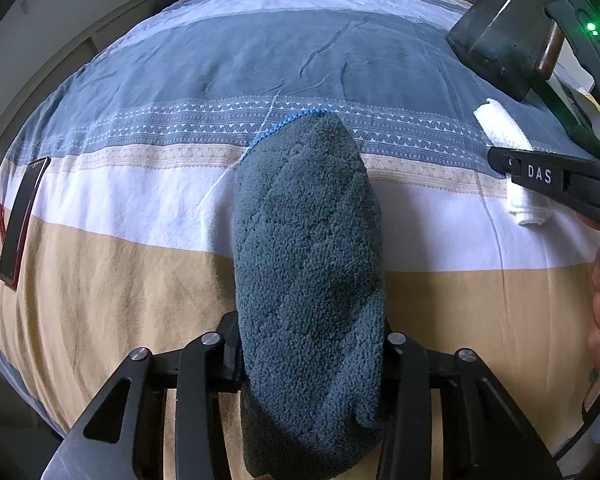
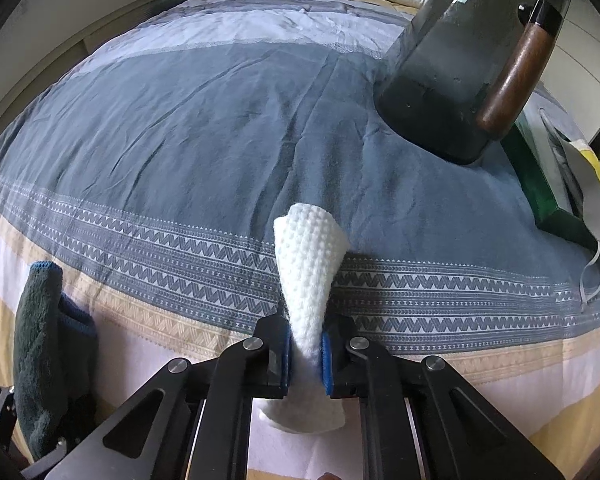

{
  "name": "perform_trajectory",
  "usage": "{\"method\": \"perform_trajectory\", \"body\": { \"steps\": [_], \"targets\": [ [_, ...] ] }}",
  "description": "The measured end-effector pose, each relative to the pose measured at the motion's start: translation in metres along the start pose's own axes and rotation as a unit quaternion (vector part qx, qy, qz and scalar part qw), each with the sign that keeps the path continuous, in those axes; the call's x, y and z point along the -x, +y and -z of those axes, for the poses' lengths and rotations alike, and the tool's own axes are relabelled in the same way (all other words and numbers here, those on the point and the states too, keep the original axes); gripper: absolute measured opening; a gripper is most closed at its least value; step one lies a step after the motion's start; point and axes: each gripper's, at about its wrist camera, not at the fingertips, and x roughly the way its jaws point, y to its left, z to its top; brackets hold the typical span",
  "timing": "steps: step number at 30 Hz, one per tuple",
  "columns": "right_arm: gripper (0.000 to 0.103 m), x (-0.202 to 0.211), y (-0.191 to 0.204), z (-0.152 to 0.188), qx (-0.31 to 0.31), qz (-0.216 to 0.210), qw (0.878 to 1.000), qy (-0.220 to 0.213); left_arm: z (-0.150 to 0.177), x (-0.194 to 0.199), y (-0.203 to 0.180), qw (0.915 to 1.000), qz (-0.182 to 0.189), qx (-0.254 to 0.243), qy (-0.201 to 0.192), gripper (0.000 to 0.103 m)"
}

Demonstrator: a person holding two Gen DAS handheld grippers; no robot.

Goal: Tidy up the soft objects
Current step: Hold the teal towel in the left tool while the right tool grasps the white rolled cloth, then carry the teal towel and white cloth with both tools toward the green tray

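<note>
**Both hands loaded, now where do these go?**

So I've got one soft thing in each hand. The left gripper has its fingers clenched on a rolled dark teal fleece cloth, which sticks out forward over the striped bedspread. The right gripper is pinching a white waffle-knit cloth near its lower end, blue pads tight against it, with the top fanning out above the fingers. Both cloths look lifted off the bed, not resting on it.

My read: this is the carry step, picked up and not yet placed. There's a dark bin with a wooden handle sitting far right on the bed, and I'm guessing that's the destination, though I can't see inside it. The next move needs the right hand to swing up and over its rim before letting go, left one following. A phone lies at the left edge, well apart from everything.
</note>
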Motion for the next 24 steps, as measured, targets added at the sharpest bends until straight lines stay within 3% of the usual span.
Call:
{"method": "perform_trajectory", "body": {
  "steps": [12, 24],
  "targets": [
    [0.010, 0.038, -0.019, 0.019, 0.024, -0.016, 0.999, -0.026, -0.014, 0.030, -0.015, 0.9994, -0.006, -0.009, -0.032, 0.029],
    [0.010, 0.113, -0.081, 0.047, 0.017, 0.008, 0.997, -0.070, -0.019, 0.070, -0.063, 0.9969, 0.020, -0.038, -0.066, 0.029]
  ]
}}
